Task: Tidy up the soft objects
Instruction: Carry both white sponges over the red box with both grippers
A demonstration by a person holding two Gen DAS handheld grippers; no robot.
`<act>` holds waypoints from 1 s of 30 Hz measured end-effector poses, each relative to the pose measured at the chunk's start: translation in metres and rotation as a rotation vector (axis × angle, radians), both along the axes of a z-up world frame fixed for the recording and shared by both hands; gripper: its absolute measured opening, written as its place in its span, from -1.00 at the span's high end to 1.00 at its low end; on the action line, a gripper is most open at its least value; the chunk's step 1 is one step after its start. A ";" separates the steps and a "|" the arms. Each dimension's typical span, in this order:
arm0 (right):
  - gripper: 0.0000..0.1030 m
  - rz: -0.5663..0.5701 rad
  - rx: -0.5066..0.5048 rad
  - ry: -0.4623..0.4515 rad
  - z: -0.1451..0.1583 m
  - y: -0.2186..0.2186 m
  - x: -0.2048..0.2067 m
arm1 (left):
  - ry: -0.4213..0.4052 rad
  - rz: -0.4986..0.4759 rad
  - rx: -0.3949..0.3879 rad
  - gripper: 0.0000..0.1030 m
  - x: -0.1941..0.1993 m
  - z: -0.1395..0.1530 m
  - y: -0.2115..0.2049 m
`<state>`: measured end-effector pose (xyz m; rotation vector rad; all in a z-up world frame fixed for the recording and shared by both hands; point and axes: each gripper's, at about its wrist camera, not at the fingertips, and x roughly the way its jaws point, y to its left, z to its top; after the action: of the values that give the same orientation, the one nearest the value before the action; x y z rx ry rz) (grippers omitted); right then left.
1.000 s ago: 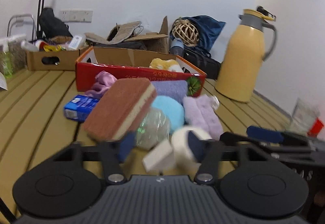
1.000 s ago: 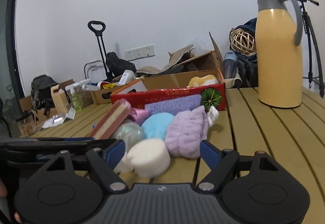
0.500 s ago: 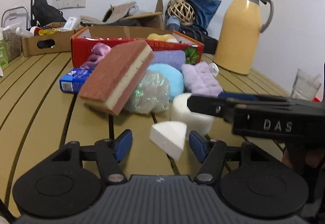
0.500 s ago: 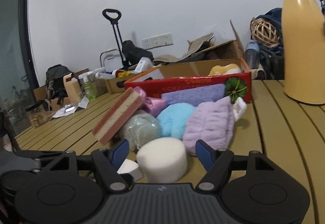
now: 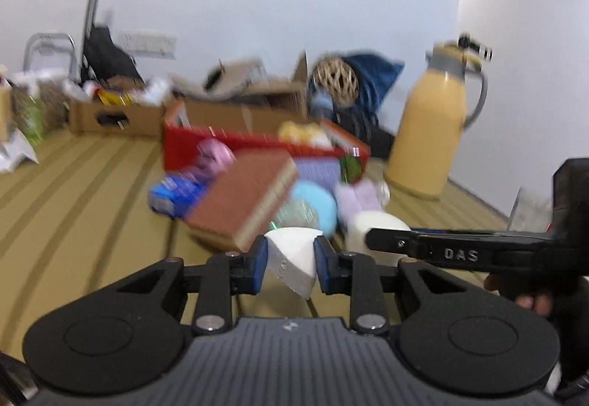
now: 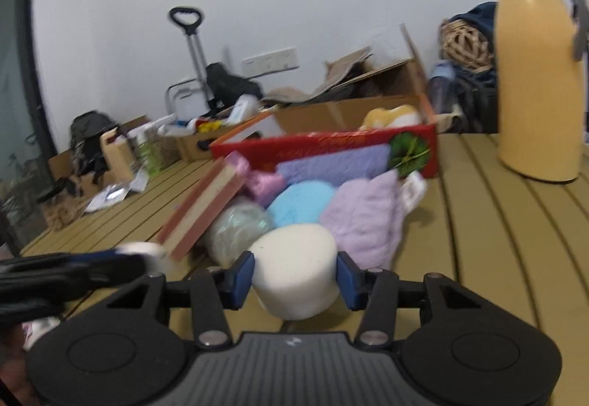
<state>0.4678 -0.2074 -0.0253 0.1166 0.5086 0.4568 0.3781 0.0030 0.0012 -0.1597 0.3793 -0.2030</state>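
My left gripper [image 5: 289,264] closing, pads pinching the white wedge sponge [image 5: 292,262] at 6 o'clock, my right gripper [image 6: 294,275] closing on the round white sponge [image 6: 296,275], soft pile lying at 12 o'clock, red box [image 6: 331,148] sitting behind it.

Desk [image 6: 497,240]: carries every item below.
Box [image 6: 331,144]: toward the back, with a plush toy [image 6: 390,117] inside.
Jug [image 6: 535,74]: upright, right of the box.
Towel pile [image 6: 364,214]: against the box's front wall.
Slab sponge [image 6: 202,211]: tilted, leaning on the pile's left side.
Round sponge [image 6: 296,273]: nearest, in front of the pile.
Wedge sponge [image 5: 292,258]: left of the round sponge.
Carton [image 5: 173,194]: left of the slab sponge.
Cardboard tray [image 5: 117,115]: behind, left of the box.
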 end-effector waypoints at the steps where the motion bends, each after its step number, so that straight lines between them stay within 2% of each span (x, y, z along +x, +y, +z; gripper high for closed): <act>1: 0.09 -0.026 -0.009 -0.004 0.005 0.001 0.002 | -0.023 0.002 0.002 0.47 -0.009 0.006 0.007; 6: 0.09 -0.135 -0.003 -0.085 0.035 0.024 0.007 | -0.092 0.041 -0.012 0.47 -0.037 0.026 0.050; 11: 0.09 -0.208 0.002 -0.103 0.051 0.046 0.012 | -0.132 0.063 -0.028 0.47 -0.055 0.026 0.077; 14: 0.09 -0.262 0.035 -0.073 0.057 0.045 0.015 | -0.139 0.061 -0.063 0.46 -0.060 0.023 0.092; 20: 0.09 -0.324 0.048 -0.048 0.059 0.042 0.023 | -0.149 0.056 -0.086 0.46 -0.065 0.017 0.103; 30: 0.08 -0.321 0.049 -0.052 0.051 0.042 0.024 | -0.125 0.045 -0.074 0.46 -0.059 0.012 0.095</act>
<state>0.4919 -0.1657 0.0252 0.2294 0.4177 0.1579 0.3196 0.0984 0.0137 -0.2275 0.2433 -0.1817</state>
